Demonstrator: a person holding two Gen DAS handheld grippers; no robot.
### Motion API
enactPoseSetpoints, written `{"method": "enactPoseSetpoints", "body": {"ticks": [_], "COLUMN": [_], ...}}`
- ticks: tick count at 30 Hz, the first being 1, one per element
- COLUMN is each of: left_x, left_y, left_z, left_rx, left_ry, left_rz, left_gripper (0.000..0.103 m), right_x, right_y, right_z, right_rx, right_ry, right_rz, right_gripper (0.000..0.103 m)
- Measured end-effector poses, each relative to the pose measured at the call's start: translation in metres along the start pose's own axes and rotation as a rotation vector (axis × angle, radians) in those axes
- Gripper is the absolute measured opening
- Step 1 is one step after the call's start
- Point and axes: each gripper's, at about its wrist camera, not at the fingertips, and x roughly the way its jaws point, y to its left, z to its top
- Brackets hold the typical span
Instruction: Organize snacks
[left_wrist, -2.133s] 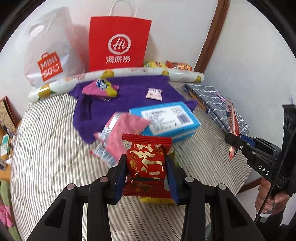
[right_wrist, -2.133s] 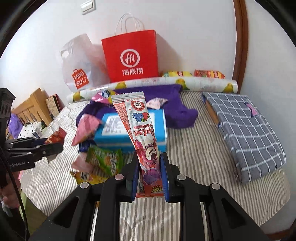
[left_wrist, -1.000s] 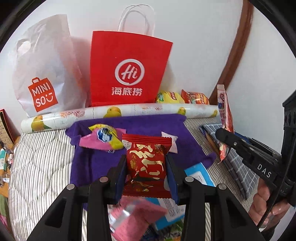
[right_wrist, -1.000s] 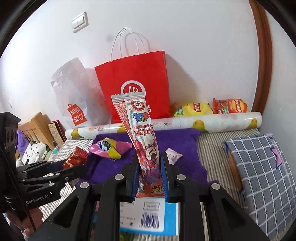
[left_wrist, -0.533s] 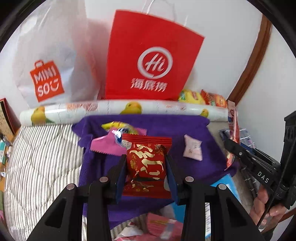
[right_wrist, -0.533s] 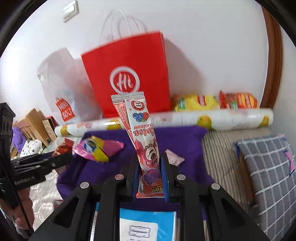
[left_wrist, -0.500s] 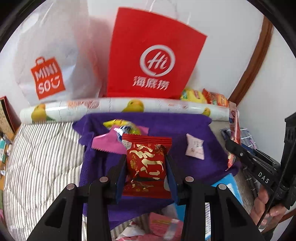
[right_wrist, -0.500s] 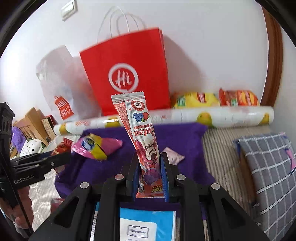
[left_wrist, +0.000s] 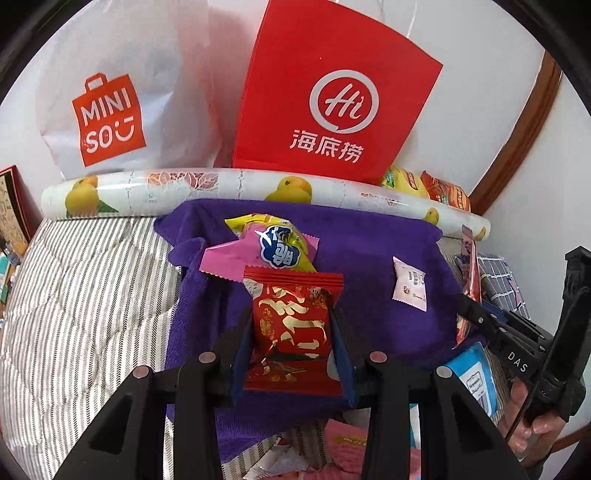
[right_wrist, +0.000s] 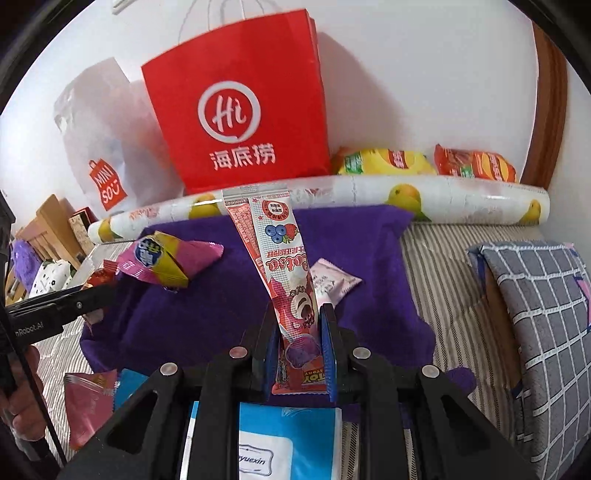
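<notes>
My left gripper (left_wrist: 291, 325) is shut on a red snack packet with gold lettering (left_wrist: 291, 328) and holds it above the purple cloth (left_wrist: 369, 254). My right gripper (right_wrist: 298, 325) is shut on a long pink stick snack (right_wrist: 280, 266), held upright over the purple cloth (right_wrist: 207, 314). A pink and yellow snack bag (left_wrist: 273, 247) and a small white-pink sachet (left_wrist: 410, 284) lie on the cloth. They also show in the right wrist view, the bag (right_wrist: 166, 258) at left and the sachet (right_wrist: 332, 284) behind the stick. The right gripper shows at the right edge (left_wrist: 472, 314).
A red Hi paper bag (left_wrist: 332, 99) and a white Miniso bag (left_wrist: 110, 110) stand against the wall behind a rolled fruit-print sheet (left_wrist: 221, 184). A blue box (right_wrist: 291, 443), pink packets (right_wrist: 88, 402) and a checked cushion (right_wrist: 546, 332) lie on the striped bed. Yellow and orange bags (right_wrist: 424, 162) sit at the wall.
Both grippers have moved forward and lower toward the purple cloth, still holding their snacks. The bags and the snacks on the cloth appear closer.
</notes>
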Motion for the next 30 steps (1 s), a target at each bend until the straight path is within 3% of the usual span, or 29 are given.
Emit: {"method": "enactPoseSetpoints", "body": {"ticks": [15,30], "left_x": [0.019,0.031], "left_y": [-0.005,-0.012], "left_z": [-0.008,-0.012], "left_rx": [0.007,0.026], "left_ry": [0.043,0.082], "left_rz": [-0.022,-0.030], "left_gripper": [0.038,0.038], "right_x": [0.028,0.033], "right_y": [-0.017,-0.022], "right_z": [-0.006,-0.008], "right_rx": [0.069,0.106], "right_ry": [0.113,0.153], "right_rz": [-0.032,-0.033], "right_gripper": [0.021,0.022]}}
